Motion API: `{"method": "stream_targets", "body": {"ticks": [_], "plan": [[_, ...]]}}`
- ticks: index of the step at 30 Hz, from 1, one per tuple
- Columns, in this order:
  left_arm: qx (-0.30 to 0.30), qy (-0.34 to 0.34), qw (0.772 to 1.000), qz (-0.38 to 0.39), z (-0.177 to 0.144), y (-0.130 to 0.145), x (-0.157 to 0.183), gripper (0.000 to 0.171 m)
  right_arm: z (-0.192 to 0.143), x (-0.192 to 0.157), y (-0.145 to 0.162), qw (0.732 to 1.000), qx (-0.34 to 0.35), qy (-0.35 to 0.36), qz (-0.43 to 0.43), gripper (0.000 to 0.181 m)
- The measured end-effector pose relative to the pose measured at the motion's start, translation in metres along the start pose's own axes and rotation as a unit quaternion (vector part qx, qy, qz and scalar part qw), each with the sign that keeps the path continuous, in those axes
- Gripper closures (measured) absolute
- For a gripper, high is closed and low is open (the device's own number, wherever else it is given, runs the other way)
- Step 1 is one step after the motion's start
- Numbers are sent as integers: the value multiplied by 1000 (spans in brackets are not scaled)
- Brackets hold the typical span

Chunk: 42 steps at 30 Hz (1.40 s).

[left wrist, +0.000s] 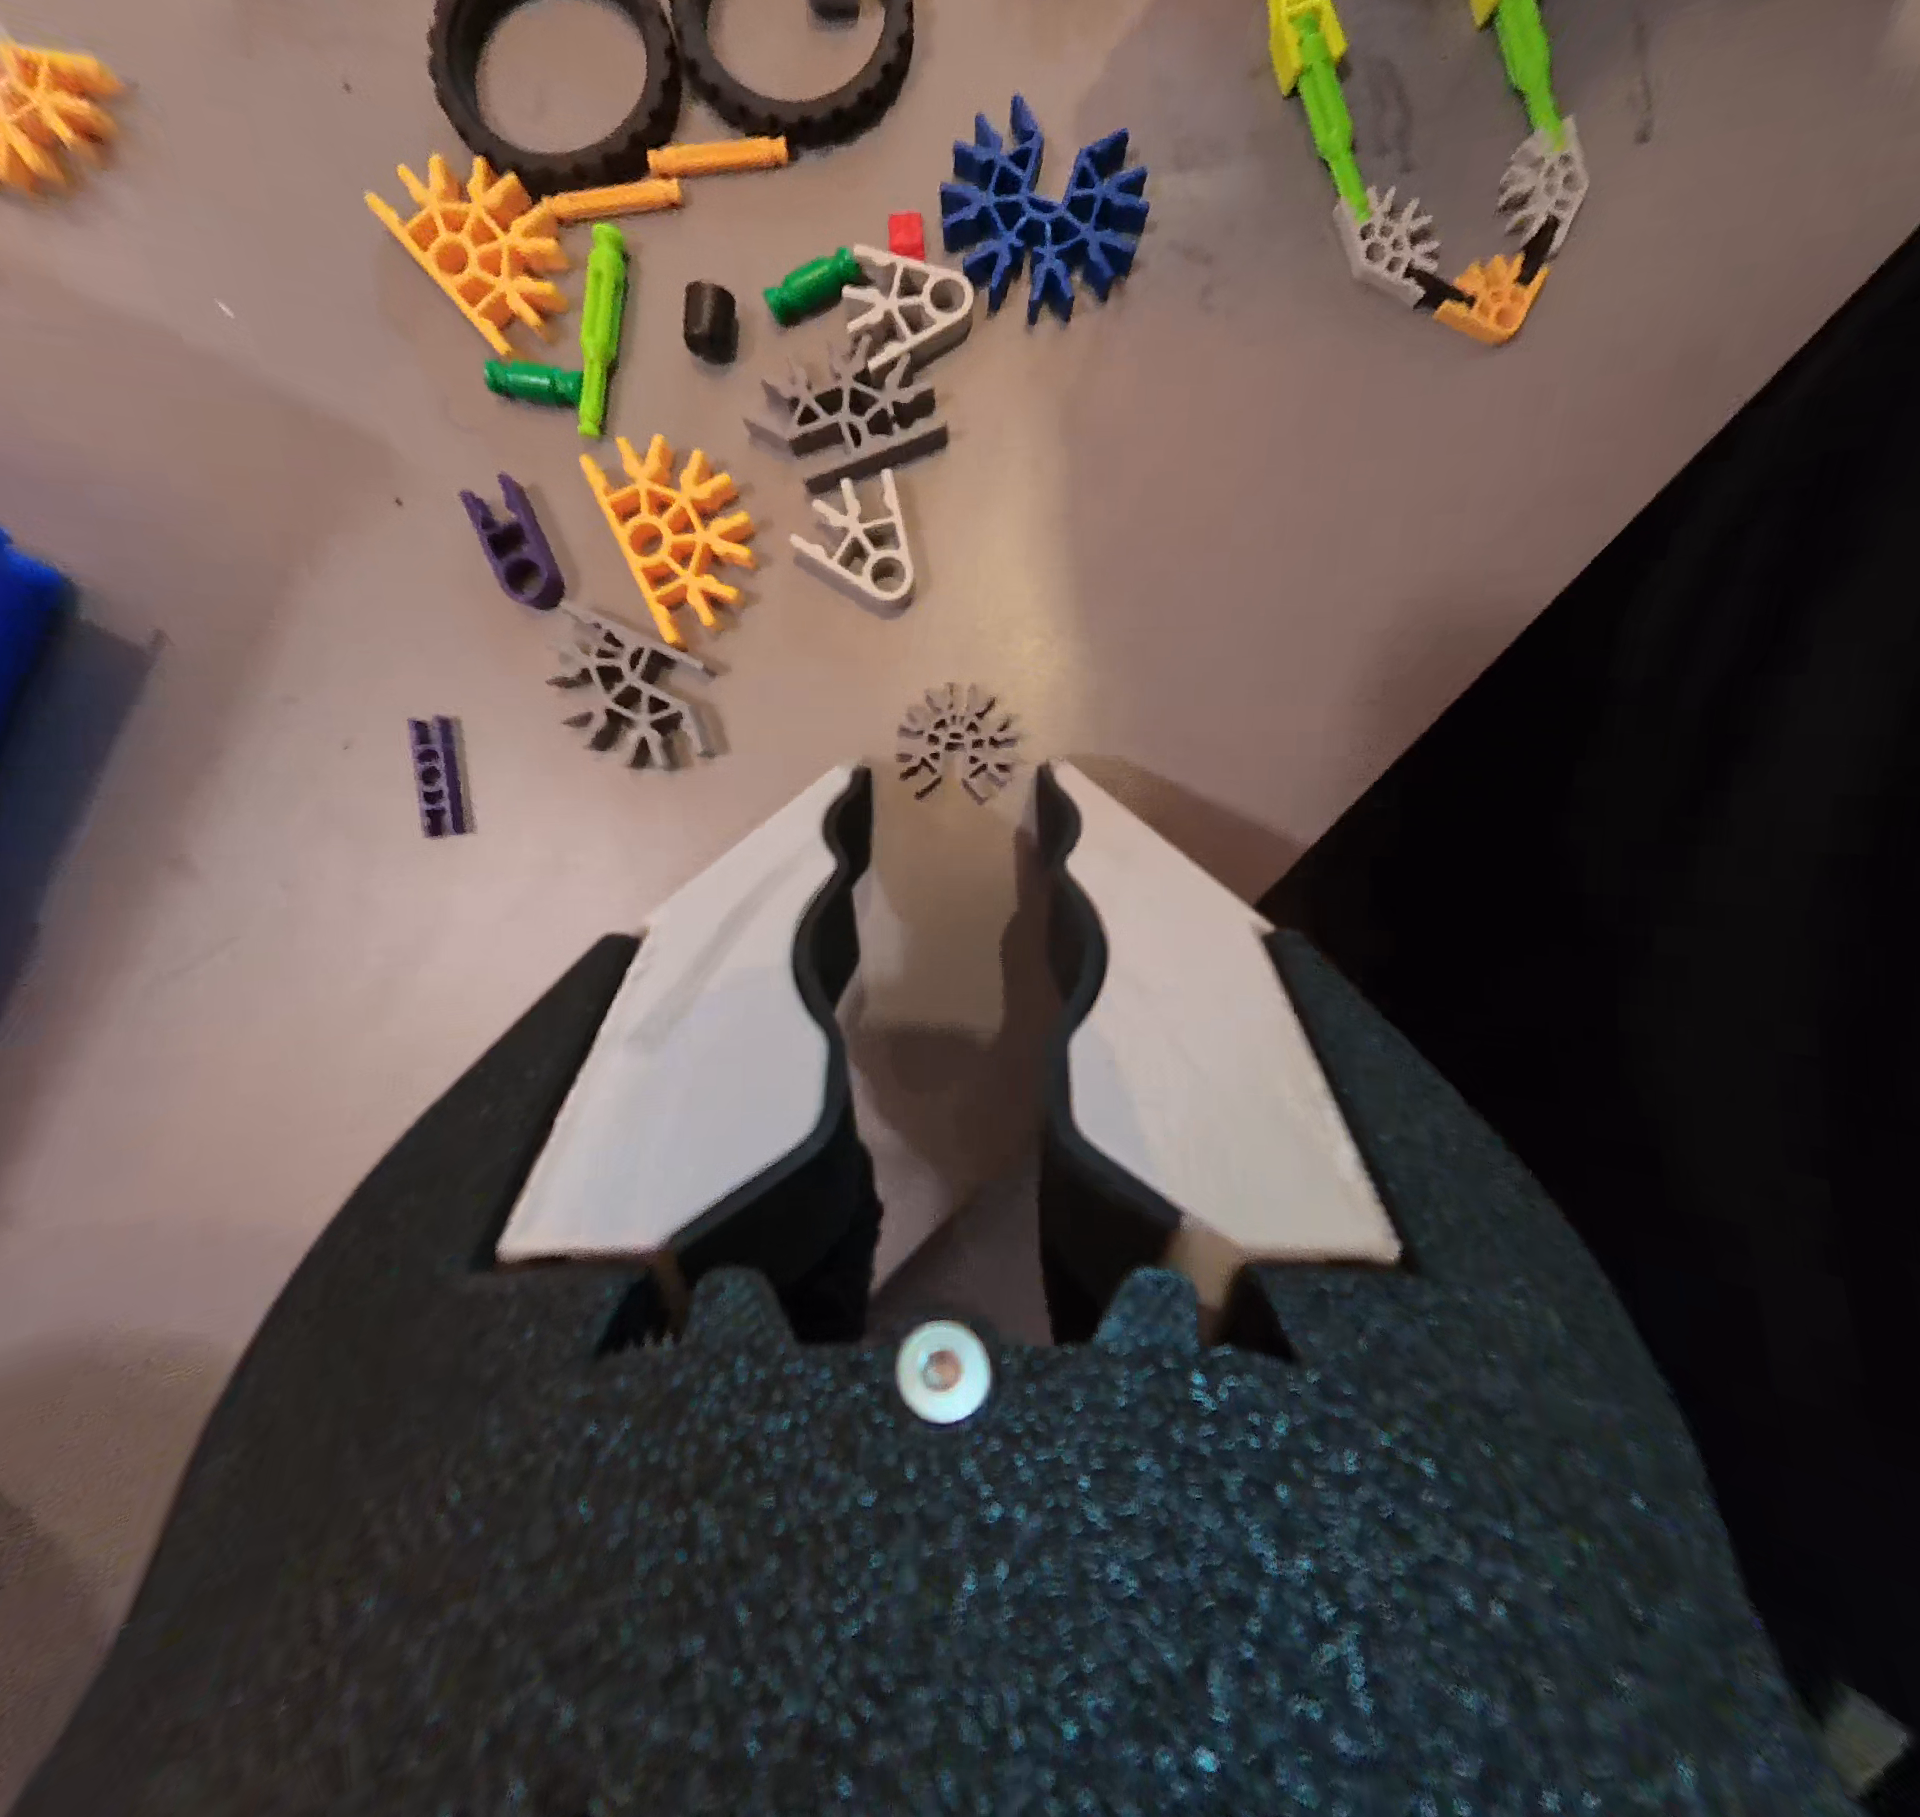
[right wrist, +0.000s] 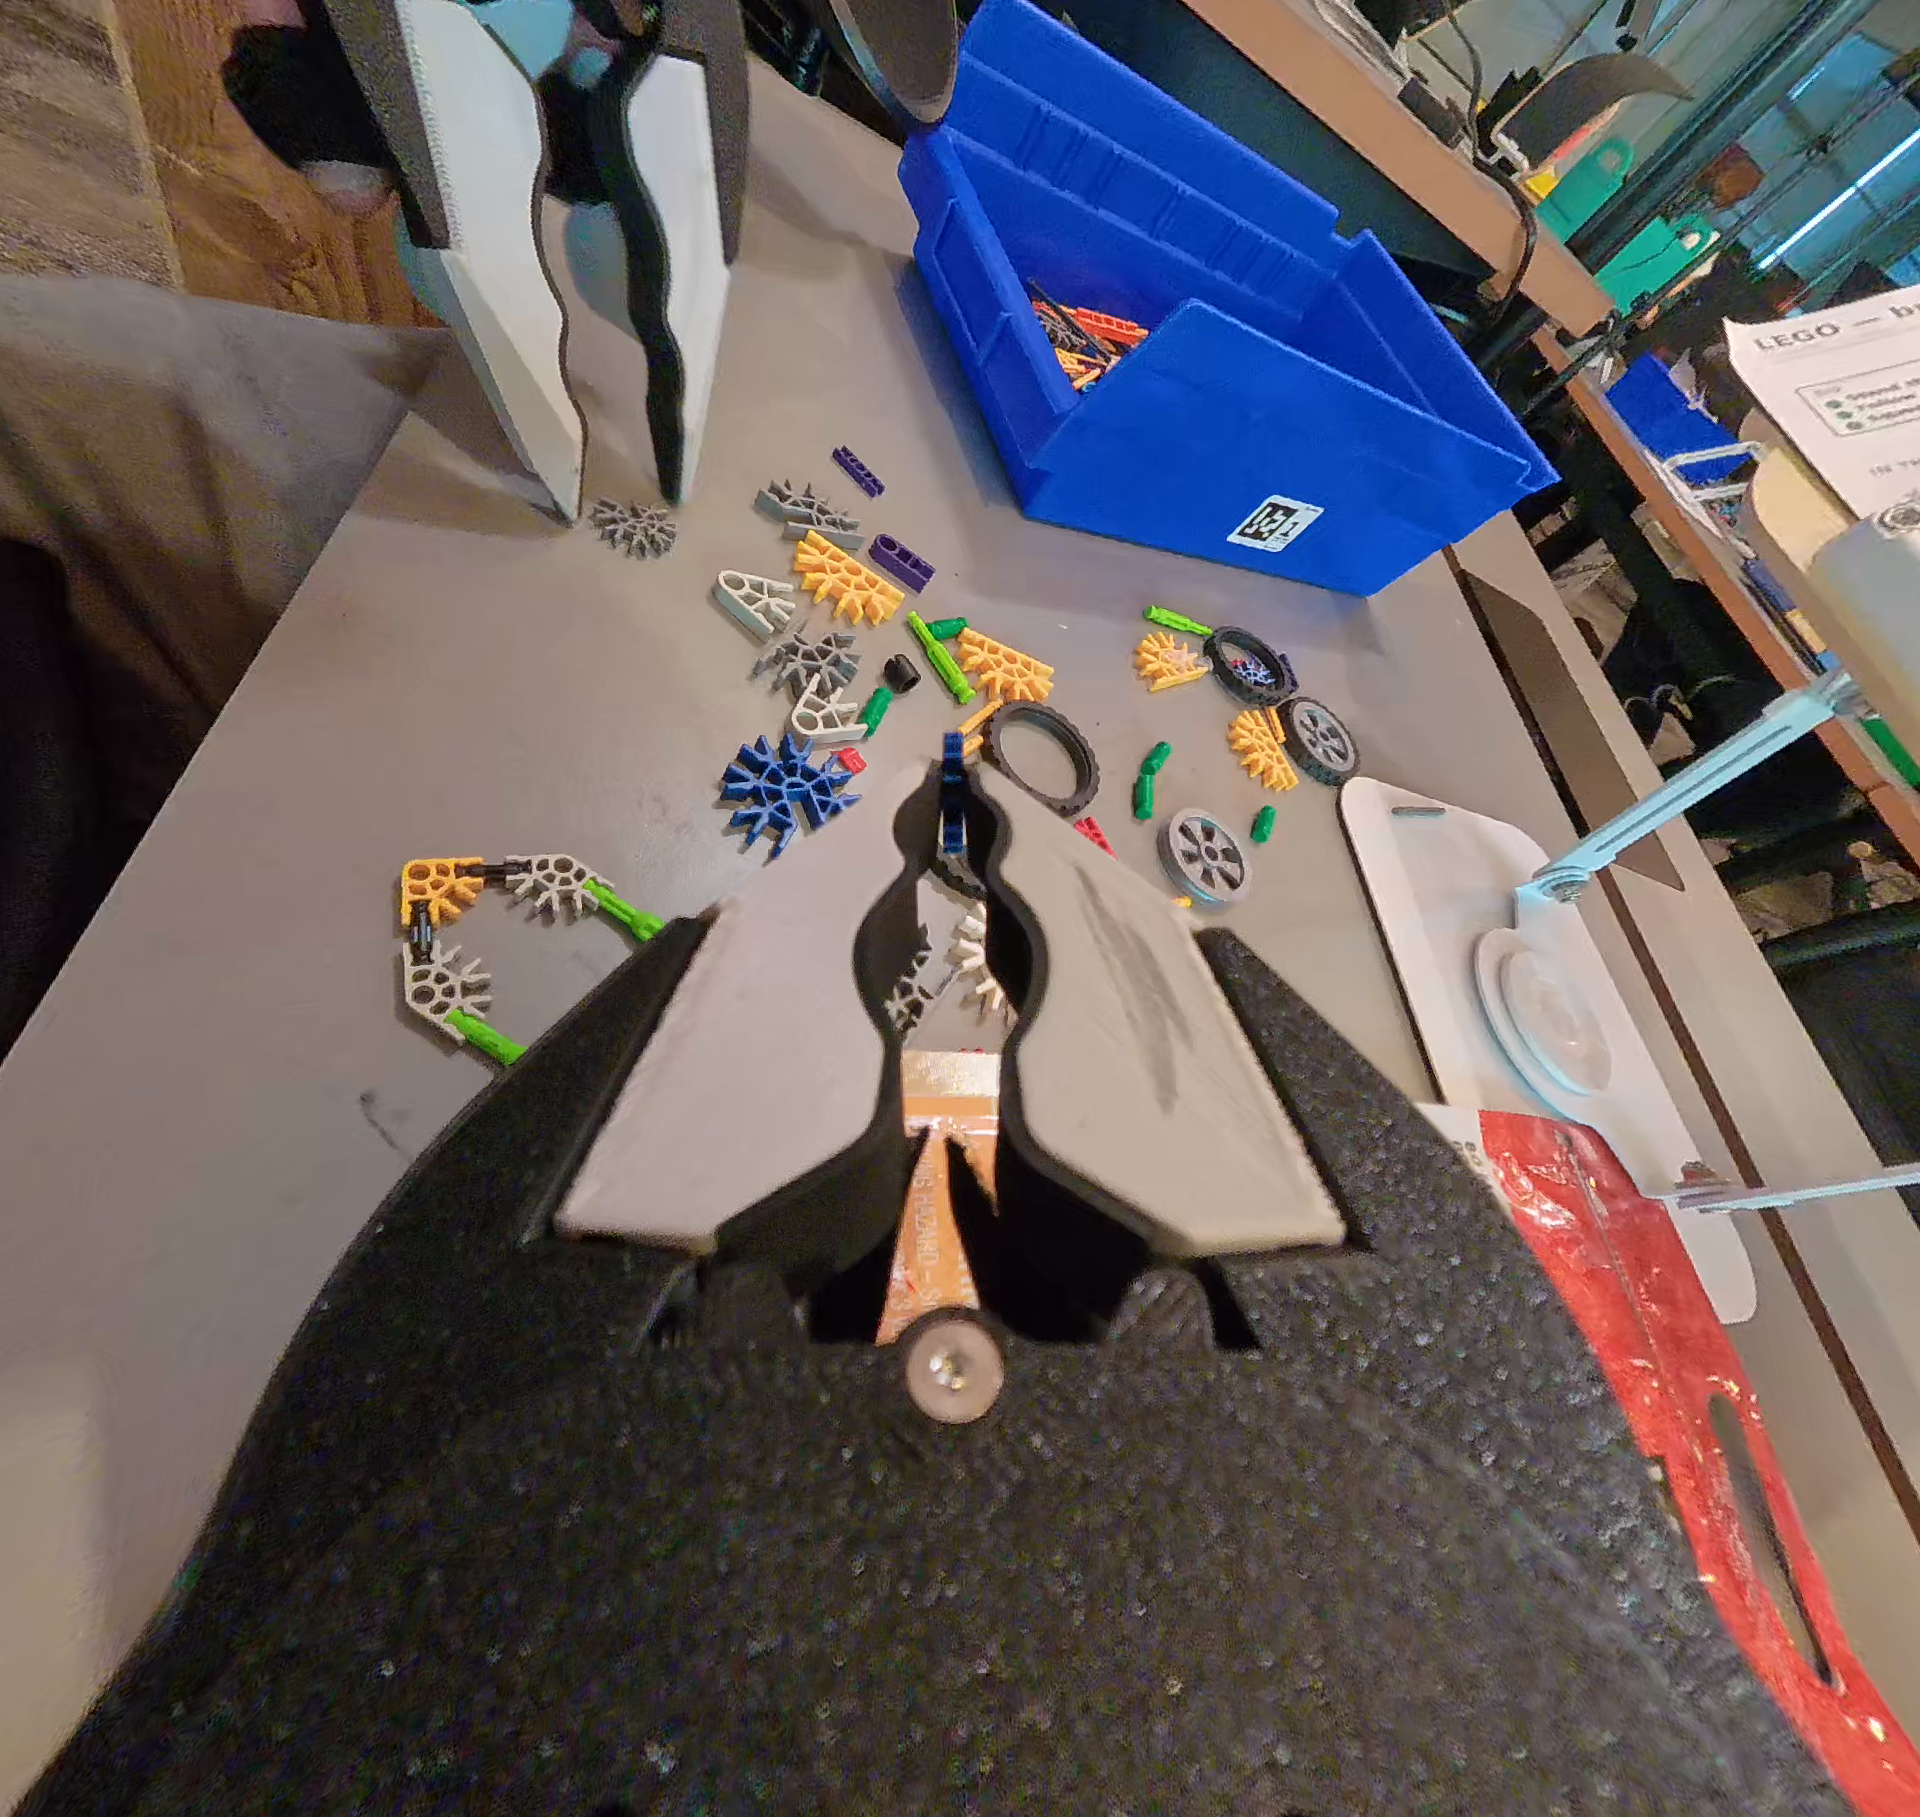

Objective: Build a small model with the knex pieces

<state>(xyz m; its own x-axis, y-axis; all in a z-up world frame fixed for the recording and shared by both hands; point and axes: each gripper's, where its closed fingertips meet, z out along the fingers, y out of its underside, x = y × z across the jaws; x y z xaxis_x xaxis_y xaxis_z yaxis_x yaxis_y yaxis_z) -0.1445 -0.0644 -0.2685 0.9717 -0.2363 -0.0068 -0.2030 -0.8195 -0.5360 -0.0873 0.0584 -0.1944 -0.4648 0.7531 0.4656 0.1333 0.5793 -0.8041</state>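
Observation:
My left gripper (left wrist: 951, 780) is open and low over the grey table, its two tips on either side of a small grey round connector (left wrist: 956, 737). The right wrist view shows it standing upright over that connector (right wrist: 634, 527). My right gripper (right wrist: 953, 775) is shut on a thin blue rod-like piece (right wrist: 951, 806), held upright above the table near a black tyre (right wrist: 1042, 759) and a blue snowflake connector (right wrist: 788, 791). A part-built chain of orange and grey connectors with green rods (right wrist: 449, 920) lies left of my right gripper and also shows in the left wrist view (left wrist: 1455, 240).
Loose connectors, rods, tyres (left wrist: 551, 74) and wheels (right wrist: 1205, 858) are scattered over the table. A blue bin (right wrist: 1278, 437) with parts stands at the back. A white board (right wrist: 1455, 894) and a red bag (right wrist: 1662, 1352) lie to the right. The table edge (left wrist: 1558, 614) runs close on the left gripper's right. There is about 15 cm between the tips of the two grippers.

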Motion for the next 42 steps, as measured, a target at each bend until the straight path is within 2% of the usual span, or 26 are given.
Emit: {"method": "stream_targets", "body": {"ticks": [4,8,13,18,26,30,34,38,42], "plan": [[16,-1,1000,-24,-1,1,14,131,1,-1,0,1000,2,-6,7,179],[37,19,999,-23,2,-7,33,132,2,-4,0,1000,1,-15,12,179],[58,-20,998,-20,-3,-13,19,130,1,-5,0,1000,0,-18,14,179],[25,-32,998,56,4,-10,23,131,1,-6,0,1000,-3,-22,11,179],[40,3,998,52,12,-19,44,143,-1,-6,-2,999,5,-29,25,179],[41,1,998,45,12,-19,42,143,-6,-1,-8,993,34,-52,102,179],[48,2,998,42,12,-20,44,141,-14,11,-11,973,73,-82,203,179],[58,-6,997,56,14,-23,44,141,-20,13,-17,961,101,-103,237,179],[61,-6,996,68,15,-26,43,139,-26,24,-18,926,132,-131,330,179]]}}
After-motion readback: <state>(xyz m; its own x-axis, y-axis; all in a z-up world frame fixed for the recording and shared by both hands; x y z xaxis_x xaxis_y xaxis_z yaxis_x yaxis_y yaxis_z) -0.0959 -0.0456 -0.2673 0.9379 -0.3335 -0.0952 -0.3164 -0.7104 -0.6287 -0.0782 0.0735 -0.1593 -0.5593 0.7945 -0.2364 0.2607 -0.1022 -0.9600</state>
